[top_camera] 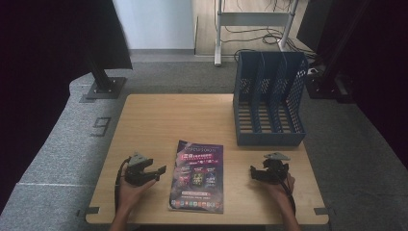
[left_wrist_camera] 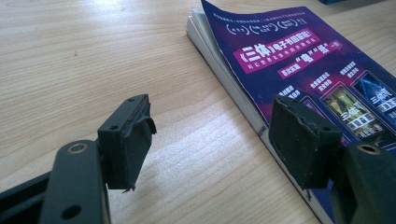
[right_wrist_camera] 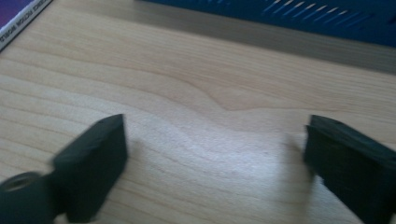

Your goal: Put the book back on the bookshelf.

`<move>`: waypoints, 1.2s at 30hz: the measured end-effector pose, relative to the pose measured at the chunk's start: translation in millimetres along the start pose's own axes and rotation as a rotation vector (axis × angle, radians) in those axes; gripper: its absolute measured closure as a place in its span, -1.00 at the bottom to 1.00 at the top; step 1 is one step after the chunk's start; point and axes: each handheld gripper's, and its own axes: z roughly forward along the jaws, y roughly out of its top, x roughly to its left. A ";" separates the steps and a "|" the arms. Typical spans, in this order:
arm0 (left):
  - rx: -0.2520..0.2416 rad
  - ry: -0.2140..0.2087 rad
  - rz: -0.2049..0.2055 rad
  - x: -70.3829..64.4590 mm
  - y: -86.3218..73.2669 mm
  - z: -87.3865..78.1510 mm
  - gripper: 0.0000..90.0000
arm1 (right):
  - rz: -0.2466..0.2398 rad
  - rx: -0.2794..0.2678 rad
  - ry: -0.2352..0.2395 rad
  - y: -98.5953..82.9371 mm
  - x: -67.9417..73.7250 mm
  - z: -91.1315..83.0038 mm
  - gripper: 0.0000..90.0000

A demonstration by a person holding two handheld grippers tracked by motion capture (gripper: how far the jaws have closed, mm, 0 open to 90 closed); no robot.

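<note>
I have both forearms in from the near edge of the light wooden tabletop point(top_camera: 159, 115), with the left hand-held gripper point(top_camera: 161, 171) and the right hand-held gripper point(top_camera: 254, 172) resting low and turned inward, each with its jaws spread apart around bare wood. Between them lies the flat purple-covered paperback book point(top_camera: 197, 175), just beside the left one and farther from the right. My left gripper view shows its page edges and lifted front corner, while my right gripper view catches the blue slotted plastic file rack point(right_wrist_camera: 299, 14) close ahead
</note>
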 end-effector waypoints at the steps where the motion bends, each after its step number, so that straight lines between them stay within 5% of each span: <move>1: 0.003 -0.001 -0.002 0.1 0.1 0.4 -0.32 | 0.005 -0.005 -0.003 0.2 -1.0 -0.9 -0.74; 8: 0.013 -0.004 -0.005 1.5 -0.3 1.1 -0.32 | 0.028 -0.054 0.039 2.8 -1.8 -8.8 -0.71; 24: 0.011 -0.010 -0.015 2.8 -3.7 4.3 -0.34 | -0.002 -0.188 0.139 19.4 26.5 -22.6 -0.66; 36: -0.035 -0.033 -0.027 4.7 1.9 -7.5 -0.34 | -0.057 -0.181 0.182 39.5 65.1 -20.9 -0.66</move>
